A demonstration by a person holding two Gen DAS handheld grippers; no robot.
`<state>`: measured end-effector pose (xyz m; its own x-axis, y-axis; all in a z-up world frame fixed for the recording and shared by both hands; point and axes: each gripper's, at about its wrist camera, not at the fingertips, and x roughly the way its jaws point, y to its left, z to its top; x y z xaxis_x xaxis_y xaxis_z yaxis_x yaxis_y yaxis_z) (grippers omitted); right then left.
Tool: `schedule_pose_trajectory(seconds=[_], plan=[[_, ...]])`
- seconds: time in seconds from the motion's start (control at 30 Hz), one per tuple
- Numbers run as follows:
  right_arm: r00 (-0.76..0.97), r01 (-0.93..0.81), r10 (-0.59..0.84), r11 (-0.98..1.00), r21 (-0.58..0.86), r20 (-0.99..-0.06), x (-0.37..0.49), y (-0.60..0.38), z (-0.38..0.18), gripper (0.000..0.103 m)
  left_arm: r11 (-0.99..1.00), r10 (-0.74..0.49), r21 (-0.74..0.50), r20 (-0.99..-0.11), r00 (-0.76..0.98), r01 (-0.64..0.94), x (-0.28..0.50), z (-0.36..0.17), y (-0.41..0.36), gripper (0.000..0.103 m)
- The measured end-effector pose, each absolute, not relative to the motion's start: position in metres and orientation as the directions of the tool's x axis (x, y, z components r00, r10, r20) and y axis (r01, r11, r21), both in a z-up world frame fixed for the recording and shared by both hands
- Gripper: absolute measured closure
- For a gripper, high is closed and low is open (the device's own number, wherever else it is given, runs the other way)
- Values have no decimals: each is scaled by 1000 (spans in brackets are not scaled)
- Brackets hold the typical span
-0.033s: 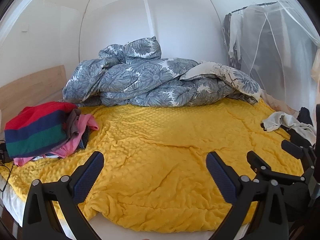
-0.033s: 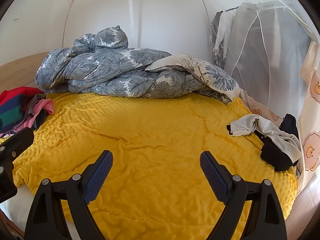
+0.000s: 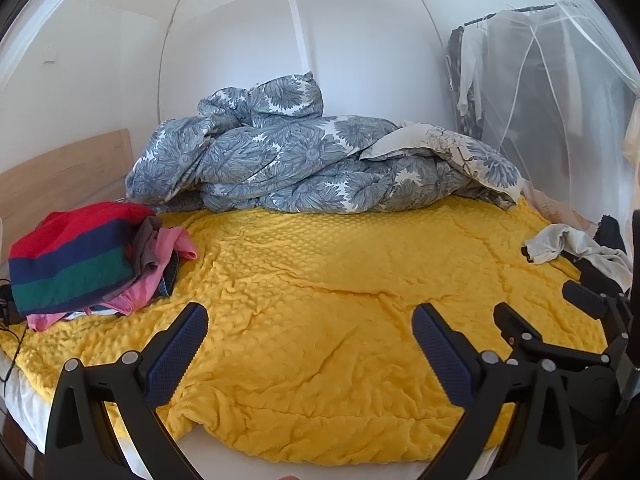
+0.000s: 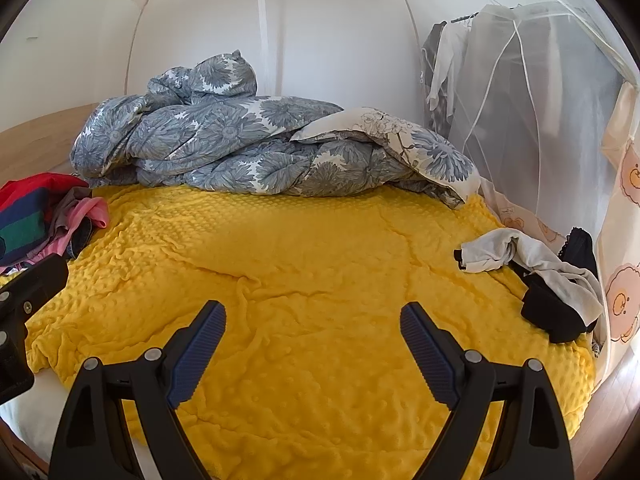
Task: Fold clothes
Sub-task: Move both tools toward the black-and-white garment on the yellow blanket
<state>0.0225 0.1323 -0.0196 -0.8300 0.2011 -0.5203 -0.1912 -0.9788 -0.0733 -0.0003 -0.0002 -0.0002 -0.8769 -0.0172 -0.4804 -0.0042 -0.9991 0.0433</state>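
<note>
Above the near edge of the bed, the left gripper (image 3: 310, 344) and the right gripper (image 4: 313, 340) hovered side by side, both spread wide and holding nothing. Beneath them the yellow blanket (image 3: 320, 280) lay bare across the middle of the bed. At its left edge sat a heap of clothes (image 3: 80, 260) (a red, navy and green striped piece on top, pink underneath), apparently unfolded. Near the right edge a white garment (image 4: 520, 256) sprawled over a black garment (image 4: 552, 312). Along the far edge a floral duvet (image 4: 260, 148) was bunched. No folded item was visible, so the task looked barely begun; every garment remained.
</note>
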Motion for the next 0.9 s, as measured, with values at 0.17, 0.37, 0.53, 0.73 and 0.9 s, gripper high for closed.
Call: schedule_pose_trajectory(seconds=[0.17,0.37,0.53,0.73,0.9], plan=[[-830,-194,203,-978,-73,-519,23,133,-22,12,-999,-22,47,-480,-877,0,-1,-1,-1,1],[-830,-198,207,-977,-73,-518,23,127,-24,12,-999,-26,54,-481,-876,0,-3,-2,-2,1],[-828,-195,205,-978,-74,-522,21,128,-24,12,-999,-21,54,-482,-876,-6,-2,-2,-2,1],[-831,-191,200,-979,-72,-520,22,129,-22,12,-998,-34,60,-475,-879,6,-2,-1,-3,1],[-844,-230,247,-969,-94,-477,28,130,-15,12,-998,-40,66,-456,-889,11,1,1,-4,1]])
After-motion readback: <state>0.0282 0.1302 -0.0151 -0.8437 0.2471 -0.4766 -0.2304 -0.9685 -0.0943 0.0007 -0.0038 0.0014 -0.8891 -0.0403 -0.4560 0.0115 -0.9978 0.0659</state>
